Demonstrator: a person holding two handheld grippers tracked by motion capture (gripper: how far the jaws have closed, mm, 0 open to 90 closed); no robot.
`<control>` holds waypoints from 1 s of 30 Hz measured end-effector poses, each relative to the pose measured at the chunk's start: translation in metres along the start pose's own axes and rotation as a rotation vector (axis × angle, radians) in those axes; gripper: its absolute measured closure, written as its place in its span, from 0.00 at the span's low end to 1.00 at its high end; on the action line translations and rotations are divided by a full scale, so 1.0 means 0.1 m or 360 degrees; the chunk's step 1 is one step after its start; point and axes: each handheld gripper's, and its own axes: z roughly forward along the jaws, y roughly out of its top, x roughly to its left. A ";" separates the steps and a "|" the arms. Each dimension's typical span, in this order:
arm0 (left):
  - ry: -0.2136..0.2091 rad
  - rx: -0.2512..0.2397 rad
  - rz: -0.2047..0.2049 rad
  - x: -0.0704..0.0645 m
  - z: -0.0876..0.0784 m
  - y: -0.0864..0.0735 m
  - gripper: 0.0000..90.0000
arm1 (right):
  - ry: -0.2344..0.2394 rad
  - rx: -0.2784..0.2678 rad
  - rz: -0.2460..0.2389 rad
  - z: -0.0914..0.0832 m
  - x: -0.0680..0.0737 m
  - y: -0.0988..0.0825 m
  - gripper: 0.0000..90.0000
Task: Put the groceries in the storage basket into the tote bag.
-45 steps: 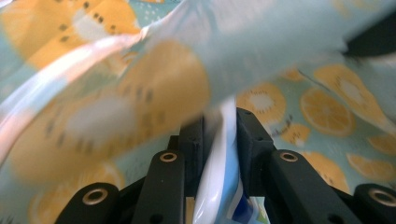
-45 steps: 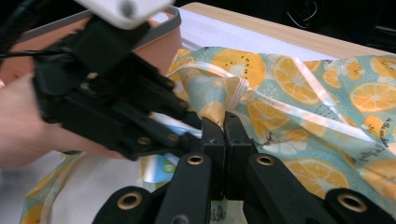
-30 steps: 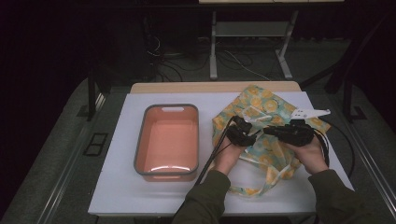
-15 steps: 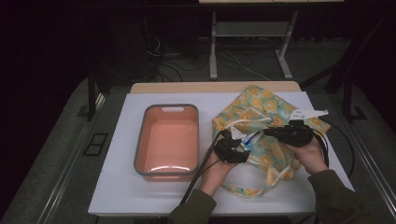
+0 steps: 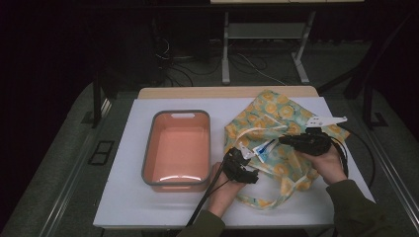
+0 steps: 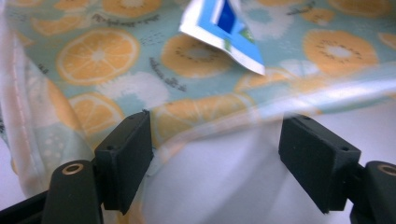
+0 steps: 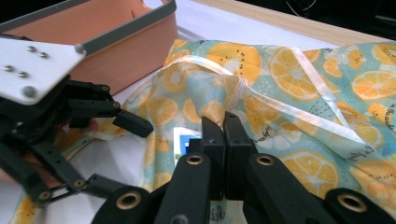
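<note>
Fruit-print bag (image 5: 281, 143), a cloth one patterned with orange and kiwi slices on pale blue, lies crumpled on the right half of the white desk (image 5: 123, 207), reaching from near the far edge down toward the near edge. Its pale ribbon handles (image 5: 257, 132) loop across the top of the cloth. A blue-and-white packet (image 5: 263, 147) pokes out at the bag's mouth, roughly at the middle of the cloth; in the left gripper view its corner (image 6: 224, 32) hangs over the printed fabric.

The right gripper (image 5: 285, 140) is clenched on a fold of the bag's cloth near the mouth; in the right gripper view its two black jaws stand pressed together with the fabric pinched between them (image 7: 225, 135), and the packet shows just behind them. The hand (image 5: 328, 165) that holds it rests over the bag's right side.

The left gripper (image 5: 243, 154) sits at the bag's left border, near the desk's near edge. Its jaws have just been opening and now stand apart; in the left gripper view the hem of the bag (image 6: 196, 126) runs across the gap between them, with the left pad close against the cloth, and neither pad presses on it.

Left of the bag, near the desk's middle, stands a salmon-coloured bin (image 5: 148, 153) with a grey rim.
</note>
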 end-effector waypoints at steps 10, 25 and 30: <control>-0.0007 -0.0065 -0.0116 0.12 0.04 0.03 0.99 | 0.0000 -0.0004 -0.0002 0.00 0.00 0.00 0.99; -0.0087 -0.0108 -0.0192 0.14 -0.02 0.08 1.00 | 0.0084 0.0057 -0.0115 -0.32 0.50 -0.10 0.62; -0.0084 -0.0112 -0.0200 0.14 -0.02 0.08 1.00 | 0.0130 0.0171 -0.0160 -0.22 0.63 -0.25 0.61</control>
